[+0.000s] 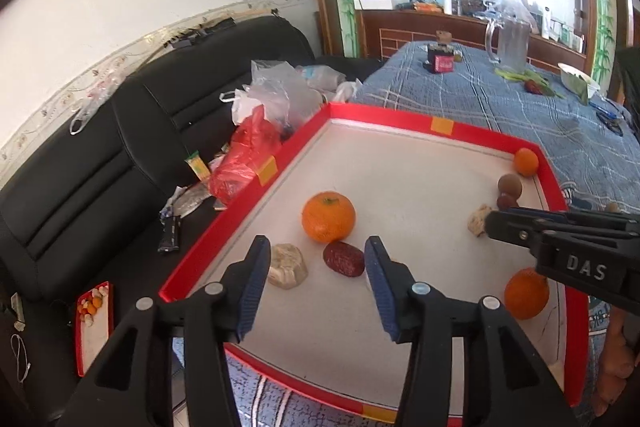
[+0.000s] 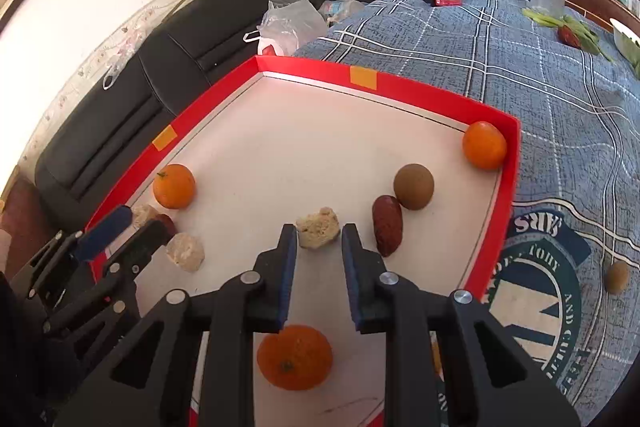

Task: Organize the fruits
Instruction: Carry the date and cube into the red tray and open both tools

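A red-walled tray [image 1: 384, 119] [image 2: 320, 73] with a white floor holds three oranges, red dates, a brown kiwi and beige lumps. My left gripper [image 1: 316, 263] is open above a beige lump [image 1: 287, 265] and a red date [image 1: 344, 259], with an orange [image 1: 329, 217] just beyond. My right gripper [image 2: 319, 239] is open, its fingertips on either side of a beige lump [image 2: 318, 233]. A red date [image 2: 387, 225], the kiwi [image 2: 413, 186] and an orange [image 2: 484, 145] lie to its right. Another orange [image 2: 295, 357] lies under it.
The tray sits on a blue plaid tablecloth [image 2: 520, 67]. A small brown fruit [image 2: 617, 277] lies on the cloth right of the tray. A glass pitcher [image 1: 510, 45], a red box [image 1: 440, 61] and greens stand at the far end. A black sofa [image 1: 120, 155] with plastic bags is on the left.
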